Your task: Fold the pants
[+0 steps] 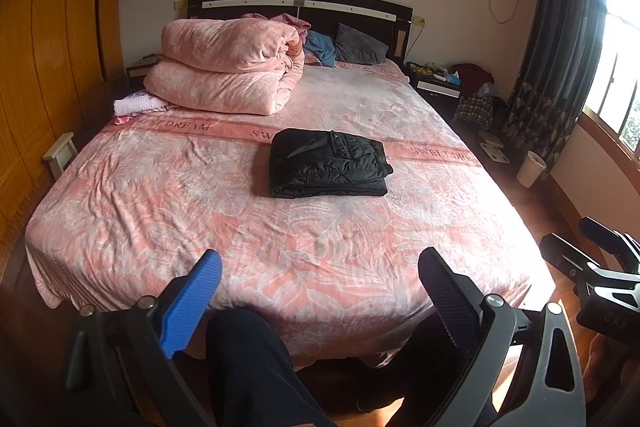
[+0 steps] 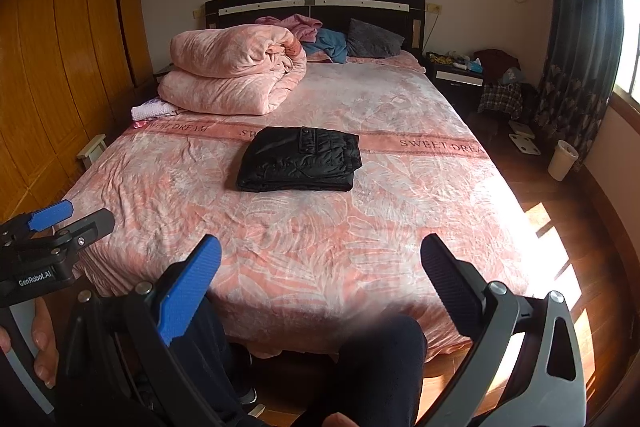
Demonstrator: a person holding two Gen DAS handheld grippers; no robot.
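Note:
Black quilted pants (image 1: 329, 163) lie folded into a compact rectangle in the middle of the pink bed (image 1: 160, 195); they also show in the right wrist view (image 2: 300, 159). My left gripper (image 1: 320, 267) is open and empty, held back at the foot of the bed, well short of the pants. My right gripper (image 2: 320, 255) is open and empty too, beside the left one at the foot of the bed. The left gripper shows at the left edge of the right wrist view (image 2: 72, 215), and the right gripper shows at the right edge of the left wrist view (image 1: 592, 247).
A folded pink duvet (image 1: 228, 67) sits at the bed's far left, with a small white cloth (image 1: 136, 105) beside it and pillows (image 1: 360, 45) at the headboard. A wooden wardrobe (image 1: 48, 47) lines the left wall. A cluttered nightstand (image 1: 436, 79), white bin (image 1: 530, 169) and curtain (image 1: 560, 39) stand right.

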